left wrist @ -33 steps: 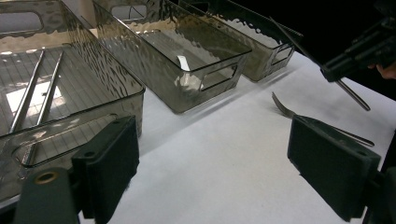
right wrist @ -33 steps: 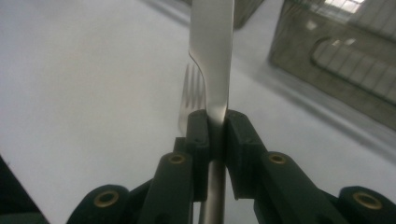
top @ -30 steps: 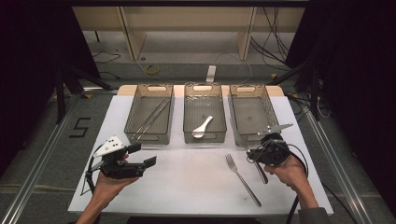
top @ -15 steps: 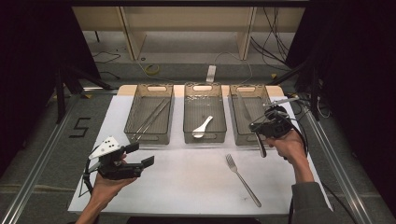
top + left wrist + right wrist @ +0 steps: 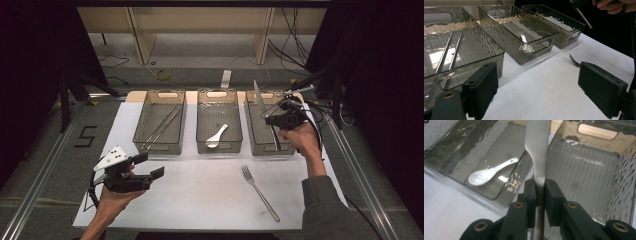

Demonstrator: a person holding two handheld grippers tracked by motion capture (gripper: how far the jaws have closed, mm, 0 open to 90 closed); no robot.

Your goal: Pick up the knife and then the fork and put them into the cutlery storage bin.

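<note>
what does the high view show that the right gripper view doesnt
High view adds: a fork on the white table cover, chopsticks in the left bin, and the left gripper, open and holding nothing. Right gripper view adds: up close, the fingers of the right gripper pressed on the knife just below its blade. Shared: that gripper holding the knife, the white spoon in the middle bin, and the right bin.
</note>
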